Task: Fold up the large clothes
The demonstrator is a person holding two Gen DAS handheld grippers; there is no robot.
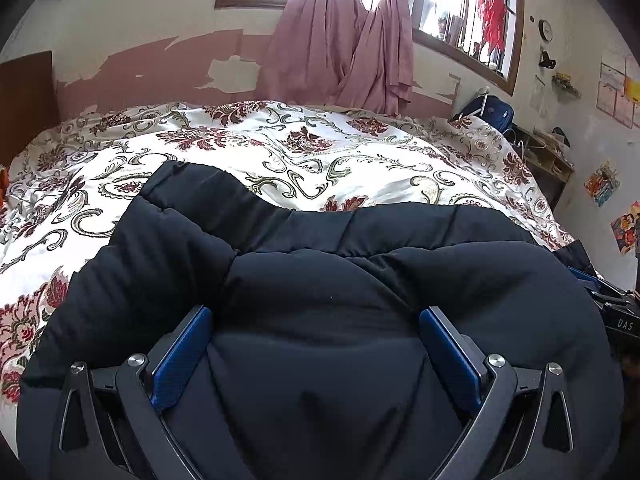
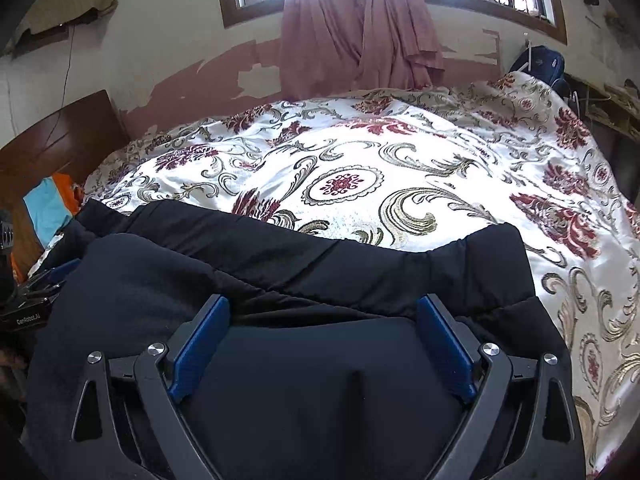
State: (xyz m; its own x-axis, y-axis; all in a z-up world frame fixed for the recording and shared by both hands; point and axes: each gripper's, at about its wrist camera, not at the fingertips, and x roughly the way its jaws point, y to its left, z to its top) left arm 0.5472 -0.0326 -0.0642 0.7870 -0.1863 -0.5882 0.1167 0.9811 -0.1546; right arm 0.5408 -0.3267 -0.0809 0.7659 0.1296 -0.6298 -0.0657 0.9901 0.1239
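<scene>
With the left gripper (image 1: 316,316) and the right gripper (image 2: 323,312) both spread wide over the black padded jacket (image 1: 320,280) at the near edge of the bed (image 1: 280,148), each should pinch one layer evenly before folding.

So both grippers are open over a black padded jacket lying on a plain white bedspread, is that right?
Not quite: the bedspread is floral-patterned, white with red and gold motifs, as the right wrist view shows. The left gripper and right gripper are open over the black padded jacket.
</scene>
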